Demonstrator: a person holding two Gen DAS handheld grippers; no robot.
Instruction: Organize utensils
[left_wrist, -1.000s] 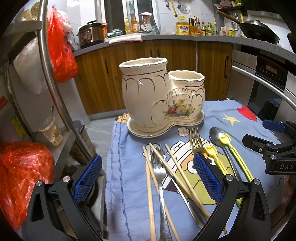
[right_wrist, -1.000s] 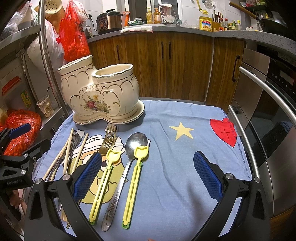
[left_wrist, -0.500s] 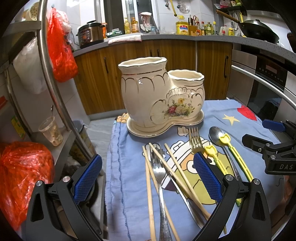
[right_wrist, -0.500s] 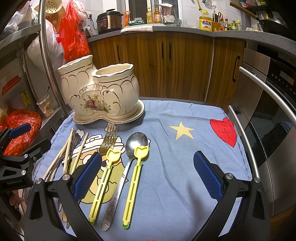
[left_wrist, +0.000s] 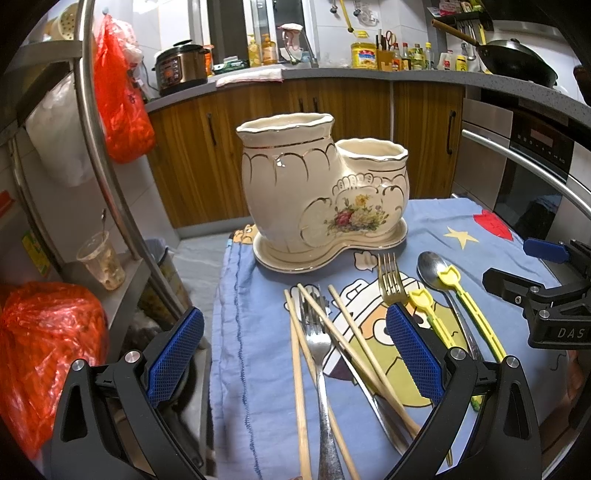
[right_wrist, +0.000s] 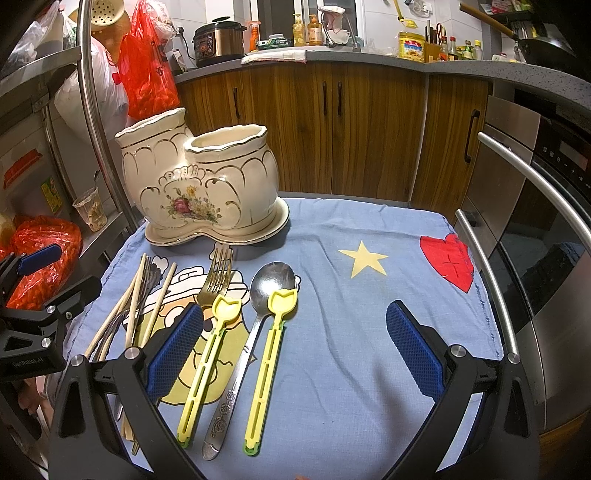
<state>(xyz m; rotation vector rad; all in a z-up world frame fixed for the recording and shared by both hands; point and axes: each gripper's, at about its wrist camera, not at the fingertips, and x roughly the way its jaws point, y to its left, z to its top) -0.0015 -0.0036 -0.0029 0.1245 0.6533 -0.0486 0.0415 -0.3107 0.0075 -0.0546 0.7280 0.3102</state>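
A cream ceramic two-pot utensil holder (left_wrist: 317, 192) (right_wrist: 199, 184) stands at the back of a blue cloth (right_wrist: 351, 332). In front of it lie wooden chopsticks (left_wrist: 354, 332) (right_wrist: 133, 306), a silver fork (left_wrist: 320, 354), a gold fork (right_wrist: 216, 277) (left_wrist: 389, 275), a metal spoon (right_wrist: 271, 284) (left_wrist: 430, 266) and two yellow plastic utensils (right_wrist: 271, 354) (left_wrist: 465, 302). My left gripper (left_wrist: 293, 358) is open and empty above the chopsticks and silver fork. My right gripper (right_wrist: 293, 347) is open and empty above the spoon and yellow utensils.
A steel rack (left_wrist: 110, 184) with red bags (left_wrist: 40, 350) and a plastic cup (left_wrist: 101, 258) stands left of the table. An oven with a steel handle (right_wrist: 517, 229) is on the right. Wooden cabinets (right_wrist: 332, 122) are behind.
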